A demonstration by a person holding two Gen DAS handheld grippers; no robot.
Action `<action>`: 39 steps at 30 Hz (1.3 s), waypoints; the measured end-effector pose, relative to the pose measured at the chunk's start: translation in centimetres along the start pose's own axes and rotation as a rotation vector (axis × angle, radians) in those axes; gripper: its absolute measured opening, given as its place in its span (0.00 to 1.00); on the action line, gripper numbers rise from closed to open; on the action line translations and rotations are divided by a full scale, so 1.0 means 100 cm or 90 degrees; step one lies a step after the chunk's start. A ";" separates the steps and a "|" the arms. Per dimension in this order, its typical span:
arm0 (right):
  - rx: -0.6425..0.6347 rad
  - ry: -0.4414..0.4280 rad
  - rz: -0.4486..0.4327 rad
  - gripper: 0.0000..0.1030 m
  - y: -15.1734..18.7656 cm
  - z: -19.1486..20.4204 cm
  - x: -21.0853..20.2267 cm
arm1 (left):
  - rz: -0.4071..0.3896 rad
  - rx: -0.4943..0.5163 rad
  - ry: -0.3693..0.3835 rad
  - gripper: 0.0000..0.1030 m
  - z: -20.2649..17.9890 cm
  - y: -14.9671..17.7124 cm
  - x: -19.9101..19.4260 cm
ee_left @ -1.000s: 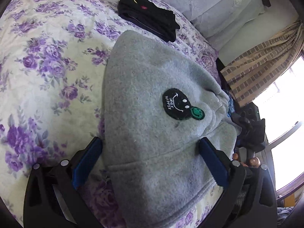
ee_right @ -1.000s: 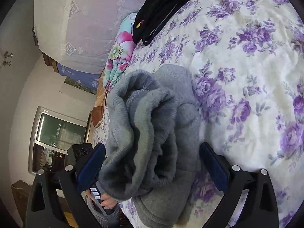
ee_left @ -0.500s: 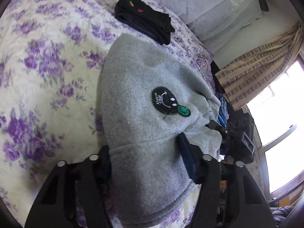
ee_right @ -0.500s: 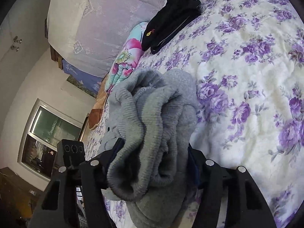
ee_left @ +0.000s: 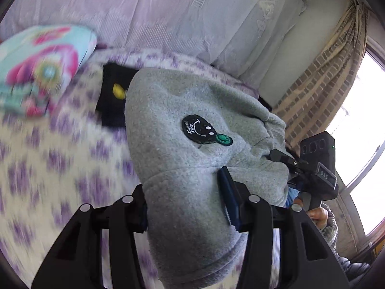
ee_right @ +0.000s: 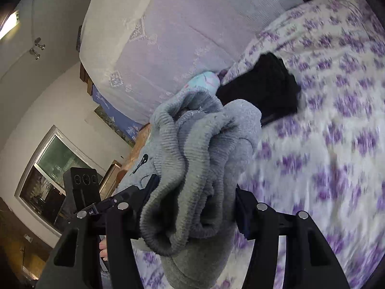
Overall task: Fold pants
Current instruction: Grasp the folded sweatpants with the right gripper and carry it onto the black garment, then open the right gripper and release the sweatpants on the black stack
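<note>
The folded grey fleece pants [ee_left: 178,149], with a black smiley patch [ee_left: 199,128], are lifted off the flowered bedspread [ee_left: 48,168]. My left gripper [ee_left: 185,207] is shut on one end of the bundle. My right gripper [ee_right: 192,207] is shut on the other end, where the ribbed waistband [ee_right: 190,159] bunches between the fingers. Each view shows the other gripper beyond the pants: the right one in the left wrist view [ee_left: 315,166], the left one in the right wrist view [ee_right: 84,187].
Folded black pants [ee_right: 267,86] lie on the bed ahead, also in the left wrist view [ee_left: 113,98]. A flowered turquoise pillow [ee_left: 41,72] and a lilac headboard cover [ee_left: 168,14] stand behind. A curtain [ee_left: 324,77] and window are at the right.
Both grippers closed on the grey pants, then lifted them off the bed and carried them toward the black pants near the headboard.
</note>
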State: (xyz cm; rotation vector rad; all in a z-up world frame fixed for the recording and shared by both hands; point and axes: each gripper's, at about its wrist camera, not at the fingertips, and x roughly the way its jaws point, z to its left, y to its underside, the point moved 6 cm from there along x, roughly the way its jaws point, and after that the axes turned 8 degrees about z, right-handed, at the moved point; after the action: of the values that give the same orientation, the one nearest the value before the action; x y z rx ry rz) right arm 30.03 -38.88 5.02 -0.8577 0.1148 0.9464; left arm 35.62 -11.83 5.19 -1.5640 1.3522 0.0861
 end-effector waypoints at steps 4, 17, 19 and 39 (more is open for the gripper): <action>-0.025 0.005 -0.023 0.56 -0.098 -0.006 0.022 | -0.026 -0.009 -0.008 0.47 0.019 -0.101 0.017; 0.079 0.067 0.056 0.57 -0.201 -0.168 0.180 | 0.041 -0.101 -0.067 0.51 0.158 -0.218 0.179; 0.081 0.077 0.047 0.58 -0.188 -0.195 0.194 | 0.077 -0.137 -0.073 0.61 0.188 -0.197 0.219; 0.133 0.224 -0.101 0.83 -0.110 -0.144 0.099 | -0.076 -0.049 -0.370 0.95 0.116 -0.114 0.119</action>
State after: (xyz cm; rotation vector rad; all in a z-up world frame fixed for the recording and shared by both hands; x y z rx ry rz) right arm 48.18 -45.40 -2.50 -0.8189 0.4342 0.6161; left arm 54.88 -13.71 -0.59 -1.5205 0.8042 0.4842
